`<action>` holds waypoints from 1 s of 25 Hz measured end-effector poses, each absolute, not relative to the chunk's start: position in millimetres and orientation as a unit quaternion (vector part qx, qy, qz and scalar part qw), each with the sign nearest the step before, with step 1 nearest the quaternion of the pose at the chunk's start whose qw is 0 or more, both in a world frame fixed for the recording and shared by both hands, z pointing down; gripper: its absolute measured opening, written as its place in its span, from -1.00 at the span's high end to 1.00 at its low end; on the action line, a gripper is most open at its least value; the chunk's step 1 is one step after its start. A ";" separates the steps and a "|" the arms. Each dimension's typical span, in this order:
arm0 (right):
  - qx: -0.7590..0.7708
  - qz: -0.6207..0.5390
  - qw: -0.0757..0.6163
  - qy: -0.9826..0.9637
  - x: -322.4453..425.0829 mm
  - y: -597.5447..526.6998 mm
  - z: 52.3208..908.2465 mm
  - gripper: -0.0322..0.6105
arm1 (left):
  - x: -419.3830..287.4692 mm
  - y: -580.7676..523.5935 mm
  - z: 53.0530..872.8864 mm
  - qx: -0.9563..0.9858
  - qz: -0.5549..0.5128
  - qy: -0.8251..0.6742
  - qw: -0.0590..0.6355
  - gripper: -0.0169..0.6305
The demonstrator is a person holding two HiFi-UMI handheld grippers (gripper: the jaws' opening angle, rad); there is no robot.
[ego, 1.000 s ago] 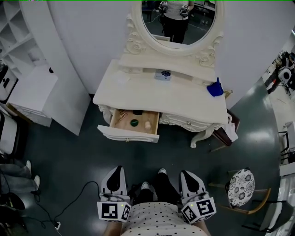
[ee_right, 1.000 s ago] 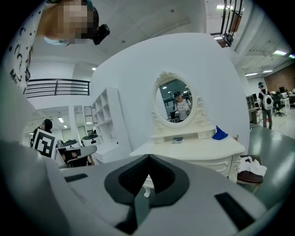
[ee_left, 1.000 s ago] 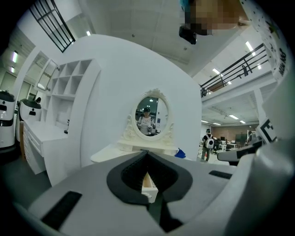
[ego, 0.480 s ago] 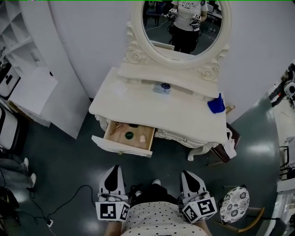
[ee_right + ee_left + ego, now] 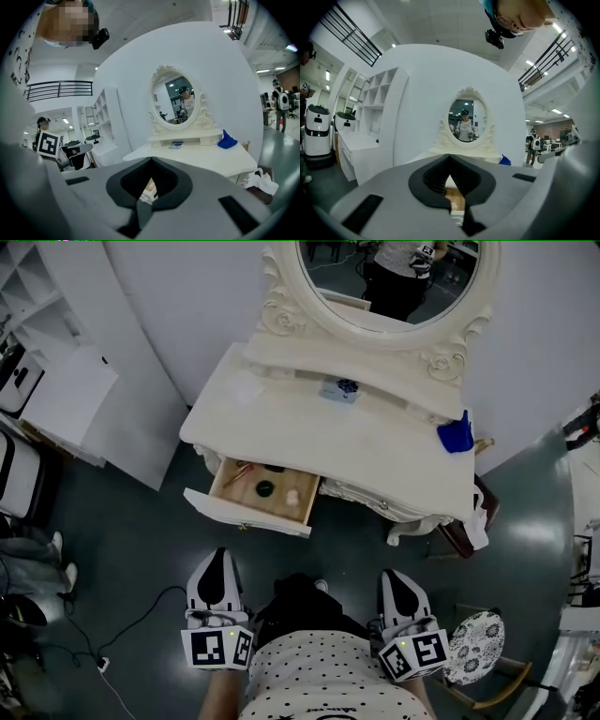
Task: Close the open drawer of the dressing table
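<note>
DESK: Tongs first. What are they doing?

PHOTOGRAPHER: Left gripper [image 5: 218, 559] and right gripper [image 5: 395, 577] are both clenched with nothing in them. They are carried low against the person's body, well short of the dressing table [image 5: 375, 442], with their noses pointed at it. My read is that closed jaws make a blunt nose for pushing, so no grasp is needed.

DESK: And the drawer?

PHOTOGRAPHER: Drawer [image 5: 244, 513] stands pulled out from the dressing table's left front, on the left gripper's side, so that tong looks the likelier pusher. Its face is a cream-painted panel with a curved outline, and the inside is bare light wood. Lying loose in it are a dark green round piece [image 5: 265, 488], a pale lump [image 5: 292, 499] and a thin coppery stick [image 5: 236, 472]. All sit low enough, I judge, to clear the frame.

DESK: Around it?

PHOTOGRAPHER: The table top is smooth, glossy cream, over carved legs. An oval mirror [image 5: 394, 287] in a scrolled frame rises at the table's back. A blue thing [image 5: 457, 437] sits at the top's right end, and a small box [image 5: 339, 389] lies near the back shelf. Floor [image 5: 112, 540] round the table is dark, polished and faintly reflective.
</note>
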State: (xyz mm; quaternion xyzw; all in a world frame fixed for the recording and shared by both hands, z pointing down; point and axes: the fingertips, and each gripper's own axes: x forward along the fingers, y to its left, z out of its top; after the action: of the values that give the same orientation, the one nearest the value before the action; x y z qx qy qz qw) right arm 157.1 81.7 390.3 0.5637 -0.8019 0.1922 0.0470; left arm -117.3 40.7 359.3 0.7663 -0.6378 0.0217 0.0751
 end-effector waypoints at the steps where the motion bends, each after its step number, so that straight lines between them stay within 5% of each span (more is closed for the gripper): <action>1: 0.565 0.194 0.048 -0.801 157.4 80.1 391.8 0.88 | -120.1 38.5 360.2 0.764 0.025 -0.640 0.075 0.91; 25: 0.605 0.194 0.070 -0.769 123.7 -22.7 387.1 0.88 | -172.6 -95.8 378.8 0.777 0.046 -0.621 0.093 0.91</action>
State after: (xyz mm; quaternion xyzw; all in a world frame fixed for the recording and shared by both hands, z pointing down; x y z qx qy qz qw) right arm 123.7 -22.7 387.1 0.6051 -0.7690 0.1938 0.0699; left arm -172.6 -95.8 378.8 0.7769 -0.6210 0.0461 0.0930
